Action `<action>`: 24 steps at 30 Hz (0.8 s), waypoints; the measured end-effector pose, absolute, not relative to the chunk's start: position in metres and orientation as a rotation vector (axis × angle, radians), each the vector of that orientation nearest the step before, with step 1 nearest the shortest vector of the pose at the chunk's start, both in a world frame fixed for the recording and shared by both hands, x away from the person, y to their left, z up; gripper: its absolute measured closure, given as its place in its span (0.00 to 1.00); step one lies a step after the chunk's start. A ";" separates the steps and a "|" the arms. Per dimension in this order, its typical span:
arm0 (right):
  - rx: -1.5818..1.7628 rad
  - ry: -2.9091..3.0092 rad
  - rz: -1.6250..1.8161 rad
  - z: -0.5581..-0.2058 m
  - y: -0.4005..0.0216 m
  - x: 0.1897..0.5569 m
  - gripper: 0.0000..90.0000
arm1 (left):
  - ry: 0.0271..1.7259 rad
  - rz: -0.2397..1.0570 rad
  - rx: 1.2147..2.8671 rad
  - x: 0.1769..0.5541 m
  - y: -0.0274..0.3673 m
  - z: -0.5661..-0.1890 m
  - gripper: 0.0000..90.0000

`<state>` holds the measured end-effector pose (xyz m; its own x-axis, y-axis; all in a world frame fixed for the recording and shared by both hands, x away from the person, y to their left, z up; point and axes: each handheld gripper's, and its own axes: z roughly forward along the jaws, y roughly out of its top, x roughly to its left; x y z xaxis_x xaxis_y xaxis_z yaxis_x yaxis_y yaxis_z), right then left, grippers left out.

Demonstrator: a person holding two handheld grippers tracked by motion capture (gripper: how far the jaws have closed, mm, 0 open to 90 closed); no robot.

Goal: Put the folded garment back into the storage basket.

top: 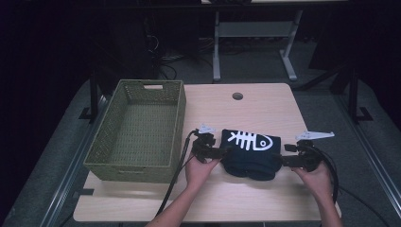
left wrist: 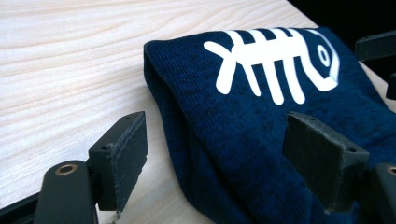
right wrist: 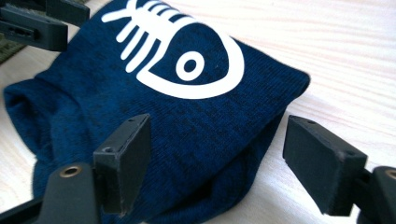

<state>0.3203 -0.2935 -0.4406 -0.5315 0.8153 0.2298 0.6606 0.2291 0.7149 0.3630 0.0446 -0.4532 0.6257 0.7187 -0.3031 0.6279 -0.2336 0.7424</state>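
Hand-held grippers point(top: 227, 152) beside folded cloth point(top: 250, 151); basket point(top: 104, 153) bare.

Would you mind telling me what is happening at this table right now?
A person holds a gripper in each hand at either end of a folded dark blue garment with a white fish-skeleton print, lying on the wooden table. The left gripper and the right gripper both have their jaws open around the cloth's edges, with the pads not pressing on it. A green woven basket stands on the table's left side, nothing visible inside it.
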 end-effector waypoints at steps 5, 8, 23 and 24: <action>1.491 2.317 1.158 -0.454 -0.291 0.331 0.26 | 1.100 0.106 1.968 0.368 0.039 -0.462 0.30; 1.513 2.333 1.162 -0.460 -0.290 0.334 0.25 | 1.108 0.090 1.989 0.372 0.039 -0.464 0.30; 1.551 2.326 1.142 -0.468 -0.281 0.335 0.60 | 1.135 -0.025 1.991 0.376 0.035 -0.469 0.51; 1.544 2.325 1.146 -0.469 -0.281 0.334 0.64 | 1.139 -0.021 1.985 0.375 0.033 -0.469 0.55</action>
